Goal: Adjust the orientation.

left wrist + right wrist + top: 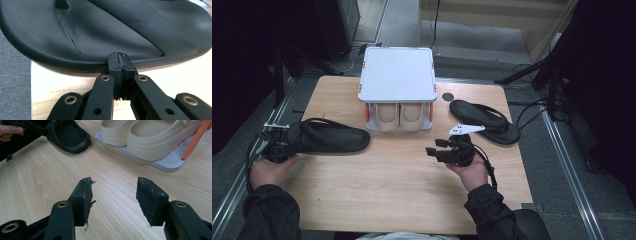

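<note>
On the wooden table (pixel 397 175) seen from the high view, a black sandal (pixel 329 136) lies at the left with its heel end toward the table's left edge, and the left gripper (pixel 287 145), held in the person's left hand (pixel 271 170), meets that heel end. A second black sandal (pixel 484 120) lies near the right far corner, well apart from the first. Between them stands a white shoe rack (pixel 398 75) with a pair of beige clogs (pixel 401 116) on its lower shelf. The right gripper (pixel 437 151) rests in the right hand (pixel 472 172) over bare wood in front of the rack, pointing left, its jaws apart. From the left gripper view, the jaws are pressed together with no gap between the pads, and their tips sit right against the rim of the black sandal (pixel 100 35), whose sole spans the view just beyond them; whether a sliver of the rim is pinched between the pads cannot be told. From the right gripper view, the two jaws stand wide apart with nothing but bare table (pixel 115 195) between them. Farther off, the black sandal (pixel 68 137) lies at upper left with the left gripper (pixel 32 128) at its end, and the beige clogs (pixel 150 137) sit on the white rack (pixel 170 165) at upper right.
</note>
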A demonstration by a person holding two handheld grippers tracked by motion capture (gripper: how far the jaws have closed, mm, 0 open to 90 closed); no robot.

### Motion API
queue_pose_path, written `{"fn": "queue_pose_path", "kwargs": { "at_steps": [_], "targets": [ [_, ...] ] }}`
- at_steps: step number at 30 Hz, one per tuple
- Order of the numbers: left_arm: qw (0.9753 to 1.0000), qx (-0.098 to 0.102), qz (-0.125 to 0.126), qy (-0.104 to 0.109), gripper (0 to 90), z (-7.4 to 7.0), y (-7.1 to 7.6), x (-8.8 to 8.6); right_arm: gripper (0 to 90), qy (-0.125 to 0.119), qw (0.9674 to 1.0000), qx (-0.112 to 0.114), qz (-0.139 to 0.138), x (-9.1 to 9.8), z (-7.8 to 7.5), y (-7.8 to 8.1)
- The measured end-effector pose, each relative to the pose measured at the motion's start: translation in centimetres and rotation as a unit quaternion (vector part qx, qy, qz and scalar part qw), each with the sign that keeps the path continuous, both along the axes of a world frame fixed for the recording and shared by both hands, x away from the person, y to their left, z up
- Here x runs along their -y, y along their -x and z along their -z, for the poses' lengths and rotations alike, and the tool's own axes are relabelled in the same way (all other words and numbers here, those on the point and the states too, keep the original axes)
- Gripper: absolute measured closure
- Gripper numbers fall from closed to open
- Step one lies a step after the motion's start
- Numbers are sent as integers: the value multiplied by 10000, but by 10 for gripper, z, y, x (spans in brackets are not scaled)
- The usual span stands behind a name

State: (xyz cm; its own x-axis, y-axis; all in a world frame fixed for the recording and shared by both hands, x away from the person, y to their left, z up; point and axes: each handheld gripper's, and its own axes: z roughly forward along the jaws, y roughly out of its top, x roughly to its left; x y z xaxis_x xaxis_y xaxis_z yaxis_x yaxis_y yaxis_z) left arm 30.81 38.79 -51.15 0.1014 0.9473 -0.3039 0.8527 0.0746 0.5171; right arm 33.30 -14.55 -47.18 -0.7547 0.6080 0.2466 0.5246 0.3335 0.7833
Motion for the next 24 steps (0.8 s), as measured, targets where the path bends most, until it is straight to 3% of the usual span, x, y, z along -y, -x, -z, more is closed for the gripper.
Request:
{"fn": "queue_pose_path", "kwargs": {
  "at_steps": [17,24],
  "targets": [
    [9998,60,-107,149,900,1,-45,-9,477,-3,9996,12,280,14,2,10],
    [9994,175,-134,264,900,4,-65,-11,477,13,9993,-18,371,18,5,15]
  ]
}}
